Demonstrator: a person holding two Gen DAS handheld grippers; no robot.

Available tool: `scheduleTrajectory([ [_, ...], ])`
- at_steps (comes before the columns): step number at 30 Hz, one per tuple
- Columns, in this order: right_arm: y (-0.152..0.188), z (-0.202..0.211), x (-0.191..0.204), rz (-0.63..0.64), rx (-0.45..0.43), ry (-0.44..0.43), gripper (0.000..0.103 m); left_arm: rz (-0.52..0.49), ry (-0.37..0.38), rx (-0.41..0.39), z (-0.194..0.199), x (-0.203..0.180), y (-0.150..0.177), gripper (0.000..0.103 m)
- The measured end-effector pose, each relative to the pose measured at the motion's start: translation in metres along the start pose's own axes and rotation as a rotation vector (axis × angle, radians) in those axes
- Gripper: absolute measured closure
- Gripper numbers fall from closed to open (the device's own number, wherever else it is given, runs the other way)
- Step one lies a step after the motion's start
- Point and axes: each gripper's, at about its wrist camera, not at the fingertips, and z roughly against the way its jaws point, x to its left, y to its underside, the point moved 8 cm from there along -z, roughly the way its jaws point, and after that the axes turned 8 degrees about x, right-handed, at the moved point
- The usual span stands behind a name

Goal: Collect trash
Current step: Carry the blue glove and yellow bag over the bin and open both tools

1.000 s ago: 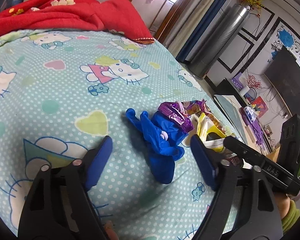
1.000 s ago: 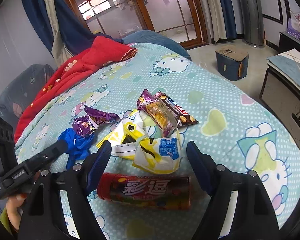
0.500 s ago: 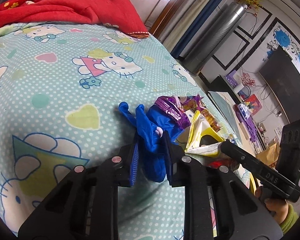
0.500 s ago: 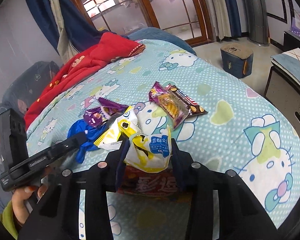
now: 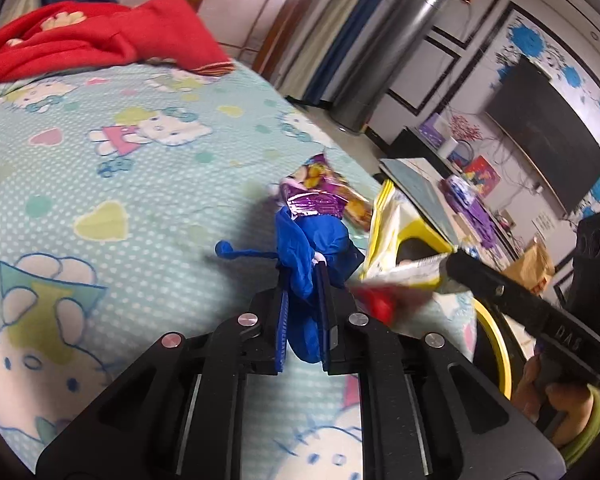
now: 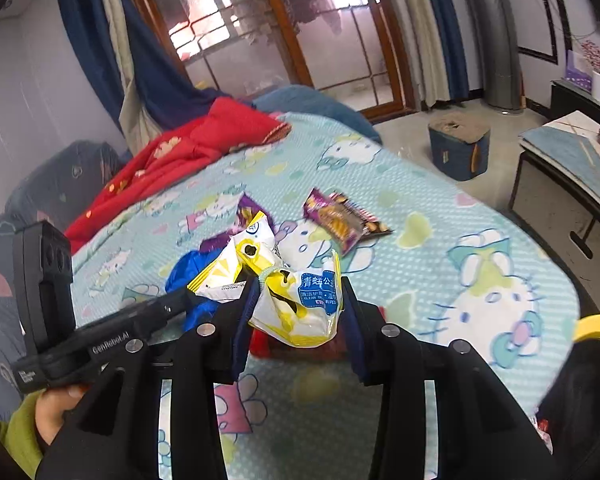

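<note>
The left tool had just closed on a limp, rubbery blue glove; the right tool pinched a crinkled, glossy yellow-white wipes packet and red tube.

Right tool clamps yellow-white wipes packet above bedsheet.
</note>
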Motion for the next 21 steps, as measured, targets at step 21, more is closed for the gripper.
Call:
scheduleTrajectory([
  [21, 0.021, 0.073, -0.062, -0.129, -0.089, 0.093, 0.065, -0.088, 0.043, -0.046, 0.037, -0.053, 0.004, 0.097],
])
